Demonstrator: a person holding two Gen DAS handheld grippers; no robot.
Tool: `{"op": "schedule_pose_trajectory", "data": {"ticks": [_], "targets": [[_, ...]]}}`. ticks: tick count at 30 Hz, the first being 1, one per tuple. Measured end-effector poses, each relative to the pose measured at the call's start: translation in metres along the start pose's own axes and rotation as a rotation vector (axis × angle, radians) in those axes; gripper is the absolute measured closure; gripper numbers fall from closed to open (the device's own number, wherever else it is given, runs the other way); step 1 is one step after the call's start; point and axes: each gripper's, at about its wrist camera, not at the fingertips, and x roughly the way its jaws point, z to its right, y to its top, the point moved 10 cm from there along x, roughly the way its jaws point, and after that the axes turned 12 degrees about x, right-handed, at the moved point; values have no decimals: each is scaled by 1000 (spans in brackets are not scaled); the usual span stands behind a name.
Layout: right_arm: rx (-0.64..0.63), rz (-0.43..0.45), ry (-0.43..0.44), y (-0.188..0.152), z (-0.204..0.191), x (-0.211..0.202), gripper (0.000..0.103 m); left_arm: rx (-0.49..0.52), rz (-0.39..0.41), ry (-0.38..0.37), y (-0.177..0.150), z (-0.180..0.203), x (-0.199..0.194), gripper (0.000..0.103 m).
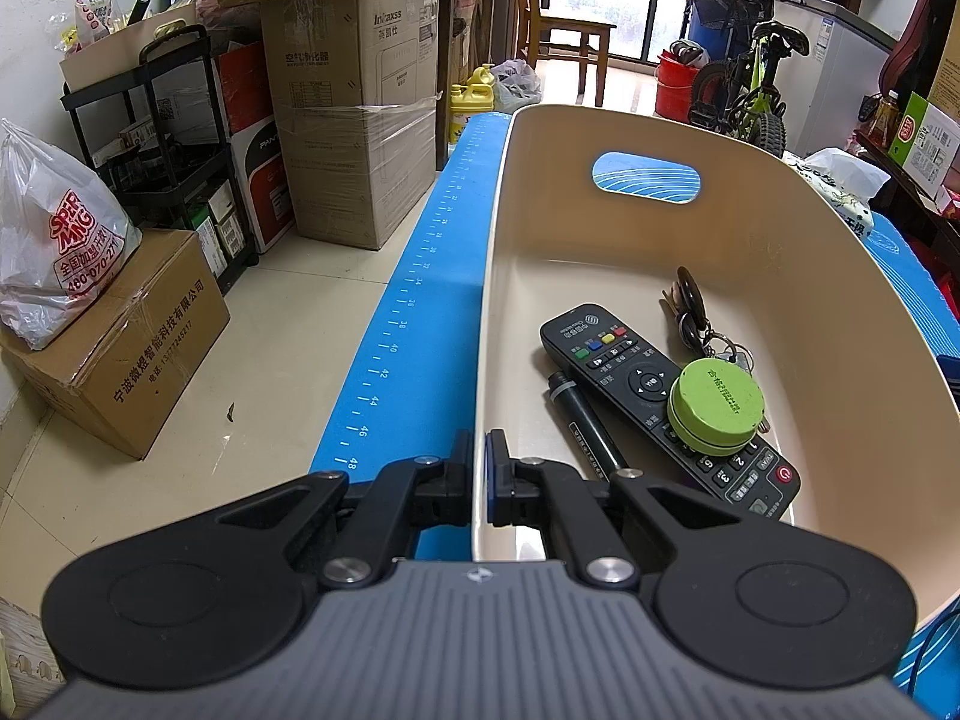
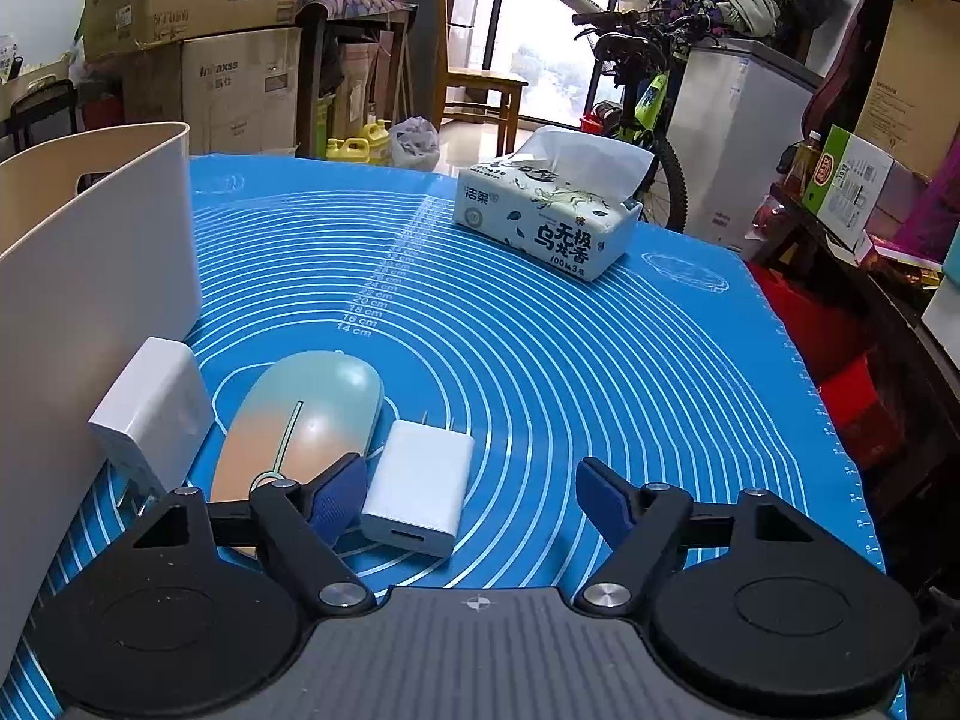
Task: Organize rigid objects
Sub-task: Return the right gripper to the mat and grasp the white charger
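In the left wrist view my left gripper [image 1: 479,471] is shut on the near left rim of a beige bin [image 1: 498,228]. Inside the bin lie a black remote [image 1: 636,384], a green round case [image 1: 717,405] on top of it, a black marker [image 1: 579,426] and a bunch of keys [image 1: 696,312]. In the right wrist view my right gripper [image 2: 471,495] is open and empty, low over the blue mat [image 2: 540,348]. A small white charger [image 2: 420,486] lies between its fingers. A green-orange mouse [image 2: 300,414] lies left of the charger. A bigger white adapter [image 2: 153,414] leans against the bin [image 2: 96,264].
A tissue pack [image 2: 552,216] sits at the mat's far side. Cardboard boxes [image 1: 360,108], a black cart [image 1: 174,138] and a plastic bag [image 1: 54,240] stand on the floor left of the table. A bicycle [image 2: 642,96] and shelves stand beyond the right edge.
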Motion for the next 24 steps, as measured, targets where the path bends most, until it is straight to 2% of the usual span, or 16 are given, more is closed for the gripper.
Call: {"op": "schedule_pose_trajectory", "data": {"ticks": [4, 6, 9, 10, 11, 12, 18, 24], "targets": [[-6, -8, -25, -1, 1, 5, 24, 0, 0, 0, 0, 0, 0, 97], [1, -38, -24, -7, -3, 13, 32, 0, 0, -1, 0, 0, 0, 97], [16, -19, -1, -9, -8, 13, 46, 1, 0, 0, 0, 0, 0, 97], [14, -19, 15, -9, -11, 12, 55, 1, 0, 0, 0, 0, 0, 97], [11, -20, 24, -10, -14, 12, 56, 0, 0, 0, 0, 0, 0, 97], [-1, -15, 15, -10, -15, 12, 61, 0, 0, 0, 0, 0, 0, 97], [4, 11, 0, -8, -13, 6, 62, 0, 0, 0, 0, 0, 0, 97], [14, 66, 9, 5, -9, -17, 62, 0, 0, 0, 0, 0, 0, 97]]}}
